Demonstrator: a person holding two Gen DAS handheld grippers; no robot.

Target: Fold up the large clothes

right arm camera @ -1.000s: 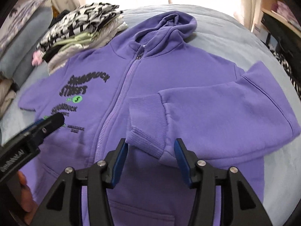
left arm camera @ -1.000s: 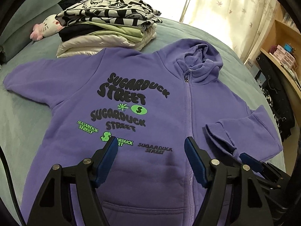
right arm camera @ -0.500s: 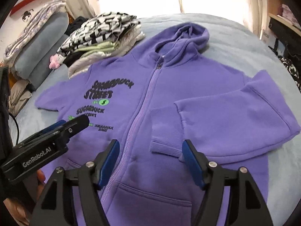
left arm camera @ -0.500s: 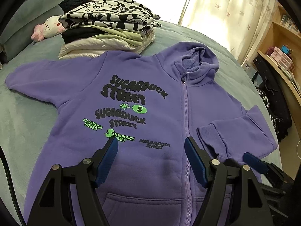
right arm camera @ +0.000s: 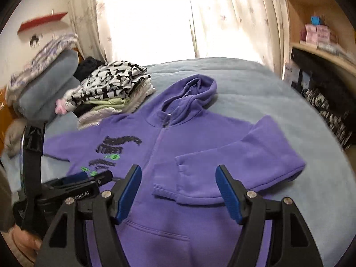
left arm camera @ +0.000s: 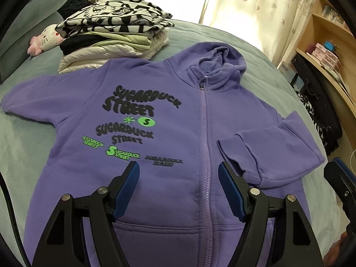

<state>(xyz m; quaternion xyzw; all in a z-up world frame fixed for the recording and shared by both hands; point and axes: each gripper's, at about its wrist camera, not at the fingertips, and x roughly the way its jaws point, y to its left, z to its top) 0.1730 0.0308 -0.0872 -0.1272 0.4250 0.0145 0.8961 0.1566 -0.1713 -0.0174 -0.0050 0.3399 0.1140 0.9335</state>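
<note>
So we've got the purple hoodie (left arm camera: 169, 178) lying zipped up and face-up on the grey-blue bed (left arm camera: 20, 155), hood (left arm camera: 220, 64) pointing to about 12 o'clock in the left wrist view. It's thick fleece, so we're guessing soft and floppy with a bit of weight to it, not slippery, nothing fragile. It'll sag and drag if we lift it by one spot.

The sleeve at 3 o'clock (left arm camera: 273, 153) is already folded in over the chest, its ribbed cuff (right arm camera: 166, 184) lying beside the zipper. The other sleeve (left arm camera: 40, 98) is spread flat toward 9 o'clock, so that's probably ours next. We'd pinch it at the cuff end or the seam, where the fabric is doubled and gives the pads something to bite.

Left gripper (left arm camera: 179, 191): jaws well apart, nothing between them, hovering over the lower front of the hoodie, not touching as far as we can tell. Right gripper (right arm camera: 179, 191): jaws apart too and holding nothing, above the folded sleeve.

The pile of folded clothes (left arm camera: 115, 33) sits at 11 o'clock, just beyond the shoulder.
</note>
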